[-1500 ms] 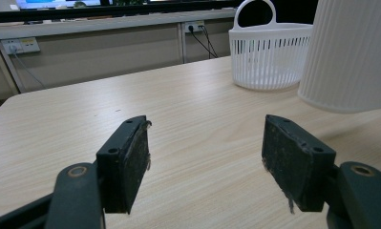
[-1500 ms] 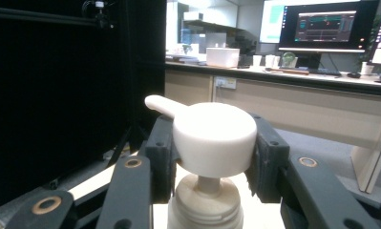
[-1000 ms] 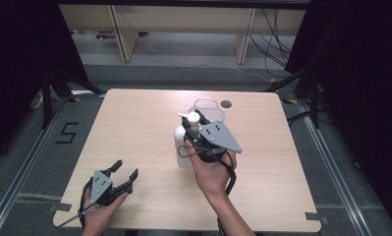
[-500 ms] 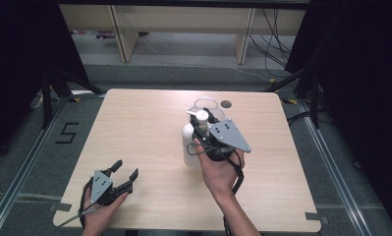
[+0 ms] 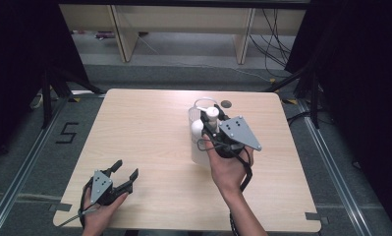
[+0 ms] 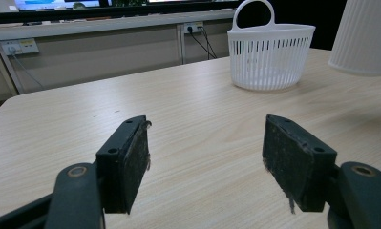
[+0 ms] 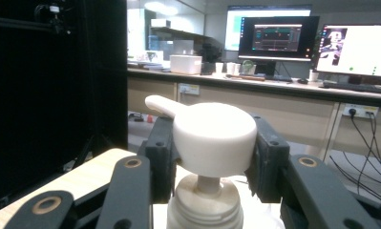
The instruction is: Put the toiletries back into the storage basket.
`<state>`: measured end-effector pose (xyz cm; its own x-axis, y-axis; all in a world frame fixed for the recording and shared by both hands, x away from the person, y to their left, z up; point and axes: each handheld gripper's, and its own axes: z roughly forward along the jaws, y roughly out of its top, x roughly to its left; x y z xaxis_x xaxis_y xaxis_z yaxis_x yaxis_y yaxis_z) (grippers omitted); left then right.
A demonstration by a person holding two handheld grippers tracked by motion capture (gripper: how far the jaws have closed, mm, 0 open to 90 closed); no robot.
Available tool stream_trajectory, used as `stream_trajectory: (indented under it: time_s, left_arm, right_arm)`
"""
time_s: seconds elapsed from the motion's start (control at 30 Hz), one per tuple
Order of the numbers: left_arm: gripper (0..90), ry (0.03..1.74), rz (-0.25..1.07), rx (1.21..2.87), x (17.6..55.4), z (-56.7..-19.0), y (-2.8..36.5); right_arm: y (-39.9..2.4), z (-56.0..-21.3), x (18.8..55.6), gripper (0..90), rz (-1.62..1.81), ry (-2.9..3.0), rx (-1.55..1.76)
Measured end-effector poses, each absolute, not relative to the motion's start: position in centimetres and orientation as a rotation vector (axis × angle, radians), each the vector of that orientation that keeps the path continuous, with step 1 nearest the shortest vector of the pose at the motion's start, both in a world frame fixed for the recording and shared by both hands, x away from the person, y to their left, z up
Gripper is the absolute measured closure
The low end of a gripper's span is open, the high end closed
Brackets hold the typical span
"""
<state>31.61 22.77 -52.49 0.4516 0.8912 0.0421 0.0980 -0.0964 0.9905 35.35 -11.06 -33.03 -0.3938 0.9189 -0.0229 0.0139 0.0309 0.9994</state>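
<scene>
The white pump bottle (image 5: 202,142) stands right of the counter's (image 5: 144,128) middle, just in front of the white basket (image 6: 269,57). My right tongs (image 7: 212,143) are clamped on its pump head (image 7: 214,136), one pad on each side, spout pointing away to the left. Whether the base is touching the wood I can't quite tell. To move it well, I'd judge I should keep the squeeze even and the bottle upright, since the head may turn on its stem. My left tongs (image 6: 205,160) rest wide apart and hold nothing, near the front left corner.
</scene>
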Motion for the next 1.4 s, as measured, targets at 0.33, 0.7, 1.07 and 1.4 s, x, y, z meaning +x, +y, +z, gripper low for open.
stream_trajectory:
  time_s: [0.33,0.7,1.07,1.4]
  left_arm:
    - [32.1,0.901,0.846,1.532,31.6,-52.5,22.8]
    - [32.1,0.902,0.847,1.533,31.6,-52.5,22.8]
    - [32.0,0.904,0.846,1.532,31.6,-52.5,22.8]
    - [31.9,0.904,0.846,1.532,31.6,-52.5,22.8]
  right_arm:
    - [-11.9,-33.0,36.3,60.0,1.437,1.5,0.994]
    - [-12.3,-32.5,37.2,60.0,1.434,1.479,1.007]
    - [-12.6,-31.7,38.3,60.0,1.419,1.455,0.99]
    - [-12.4,-31.1,38.9,60.0,1.433,1.445,1.0]
